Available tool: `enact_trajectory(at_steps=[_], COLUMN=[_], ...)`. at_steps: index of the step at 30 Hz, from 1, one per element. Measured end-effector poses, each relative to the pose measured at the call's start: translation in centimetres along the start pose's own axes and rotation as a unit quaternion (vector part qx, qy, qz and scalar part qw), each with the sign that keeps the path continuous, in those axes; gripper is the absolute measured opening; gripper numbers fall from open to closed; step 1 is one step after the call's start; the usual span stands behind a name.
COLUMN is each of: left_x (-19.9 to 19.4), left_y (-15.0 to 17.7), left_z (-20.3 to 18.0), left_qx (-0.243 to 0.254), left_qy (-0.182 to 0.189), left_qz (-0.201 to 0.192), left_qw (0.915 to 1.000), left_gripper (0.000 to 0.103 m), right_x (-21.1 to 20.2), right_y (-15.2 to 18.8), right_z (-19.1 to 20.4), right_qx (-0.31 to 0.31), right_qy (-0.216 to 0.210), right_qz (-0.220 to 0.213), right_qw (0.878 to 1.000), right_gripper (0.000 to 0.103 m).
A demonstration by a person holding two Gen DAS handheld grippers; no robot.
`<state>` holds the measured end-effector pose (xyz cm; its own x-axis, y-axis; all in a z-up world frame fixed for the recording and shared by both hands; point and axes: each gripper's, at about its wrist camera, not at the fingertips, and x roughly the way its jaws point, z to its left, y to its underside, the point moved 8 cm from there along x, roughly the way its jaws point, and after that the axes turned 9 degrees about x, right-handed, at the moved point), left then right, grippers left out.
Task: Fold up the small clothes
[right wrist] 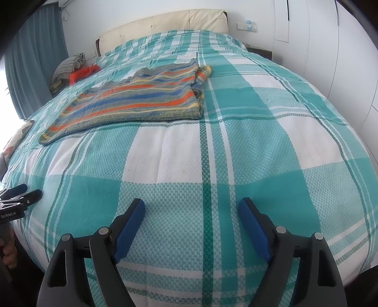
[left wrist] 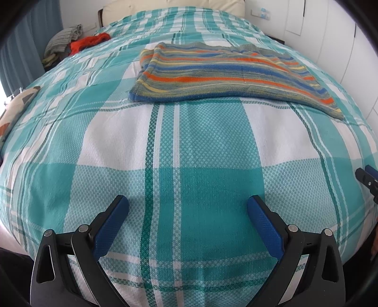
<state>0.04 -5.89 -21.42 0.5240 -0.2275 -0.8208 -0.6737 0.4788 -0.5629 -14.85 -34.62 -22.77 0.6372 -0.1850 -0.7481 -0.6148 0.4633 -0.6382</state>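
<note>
The bed [left wrist: 203, 146], under a teal-and-white checked cover, fills both views and runs away from both tongs to a cream headboard [right wrist: 165, 22]. On it, well ahead of the tongs, lies the striped knit garment [left wrist: 212, 73], flat and seemingly folded at least once; from the left tongs [left wrist: 187, 207] it sits ahead and a little right, from the right tongs [right wrist: 191, 210] ahead and to the left. Far beyond it, at the bed's far left corner, a small heap of other clothes [left wrist: 78, 43] shows grey and orange-red.

Both tongs hang over bare cover near the foot of the bed, spread wide with nothing between their blue pads. Neither touches the garment.

This looks like a pause between folds: the piece is laid out and no grip is taken. The next move probably calls for reaching both tongs forward to the near hem, pinching its two corners and carrying them over; the loose knit may sag or slip from a shallow pinch.

Whether the garment is a jumper or a vest is hard to tell. The heap is too small to sort into pieces, and a patterned object [left wrist: 14, 111] at the left edge is cut off.
</note>
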Motion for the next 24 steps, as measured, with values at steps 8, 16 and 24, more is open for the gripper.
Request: enact_trajectory(at_steps=[8,16,24], left_x=[-0.02,0.01,0.04], left_y=[0.18,0.14,0.12], left_z=[-0.03,-0.11,-0.19], left_qx=[0.0,0.005,0.006], left_qy=[-0.001,-0.004,-0.01], left_qz=[0.009,0.009,0.01], left_qw=[1.0,0.9999,0.9999], left_gripper=[0.101,0.101,0.102], right_x=[-0.02,0.0,0.07], right_y=[0.09,0.1,0.12], right_z=[0.07,0.02,0.04], right_qx=[-0.003,-0.006,-0.013], right_qy=[0.004,0.006,0.011], right_qz=[0.002,0.003,0.001], right_qw=[1.0,1.0,1.0], right_gripper=[0.082,0.083,0.083])
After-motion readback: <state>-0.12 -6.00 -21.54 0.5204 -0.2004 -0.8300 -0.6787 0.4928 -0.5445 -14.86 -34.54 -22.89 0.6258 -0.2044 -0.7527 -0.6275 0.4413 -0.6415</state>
